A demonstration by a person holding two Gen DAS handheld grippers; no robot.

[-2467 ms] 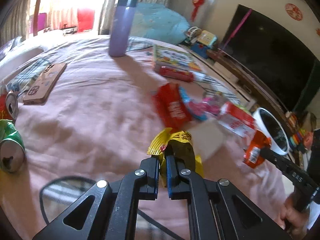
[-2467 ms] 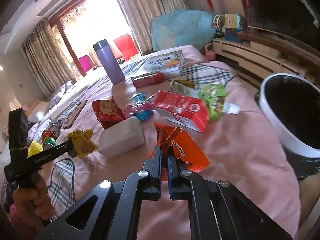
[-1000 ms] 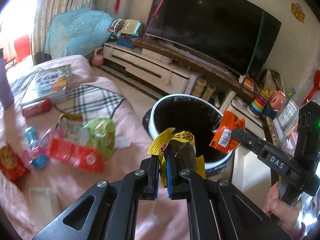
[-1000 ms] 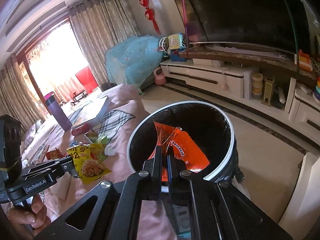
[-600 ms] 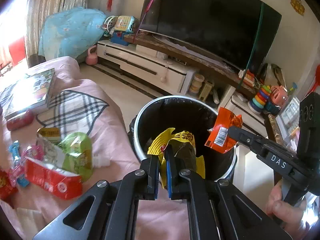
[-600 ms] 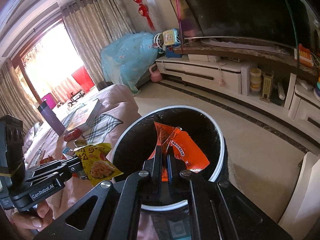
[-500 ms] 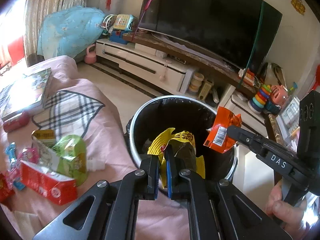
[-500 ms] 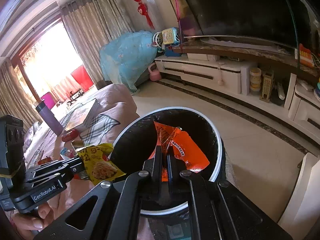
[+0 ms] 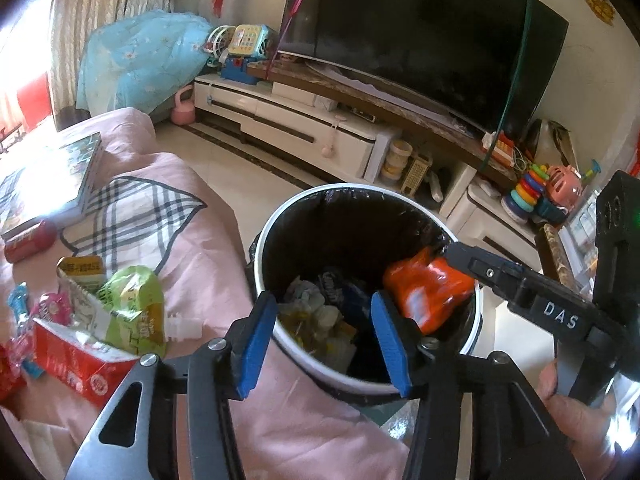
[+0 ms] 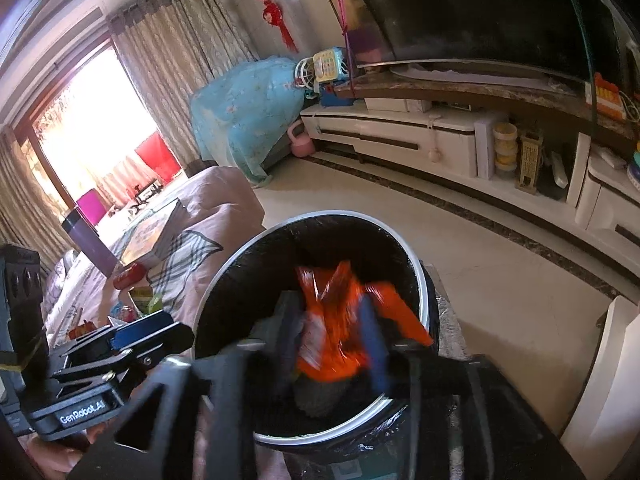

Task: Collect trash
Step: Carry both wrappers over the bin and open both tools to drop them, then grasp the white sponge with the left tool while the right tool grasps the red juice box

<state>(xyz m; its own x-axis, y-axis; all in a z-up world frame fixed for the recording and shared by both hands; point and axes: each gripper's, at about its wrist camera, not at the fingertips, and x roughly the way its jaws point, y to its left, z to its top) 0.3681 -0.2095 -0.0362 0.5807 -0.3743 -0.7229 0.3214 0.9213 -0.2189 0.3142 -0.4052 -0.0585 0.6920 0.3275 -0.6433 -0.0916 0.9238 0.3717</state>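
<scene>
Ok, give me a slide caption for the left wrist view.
Left gripper open over the bin, the orange wrapper falling from the right gripper.

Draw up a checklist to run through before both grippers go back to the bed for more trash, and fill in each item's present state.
1. Left gripper empty: ok. Its jaws have just been opening and nothing is between its blue pads.
2. Yellow snack wrapper binned: ok. A yellow piece lies among the trash inside.
3. Orange foil wrapper clear of the right gripper: not ok. Those jaws have just been opening, but the wrapper is between them, blurred.
4. Orange wrapper over the round white-rimmed, black-lined bin: ok.
5. Pink bedspread free of trash: not ok. A red carton and a green pouch lie there.
</scene>
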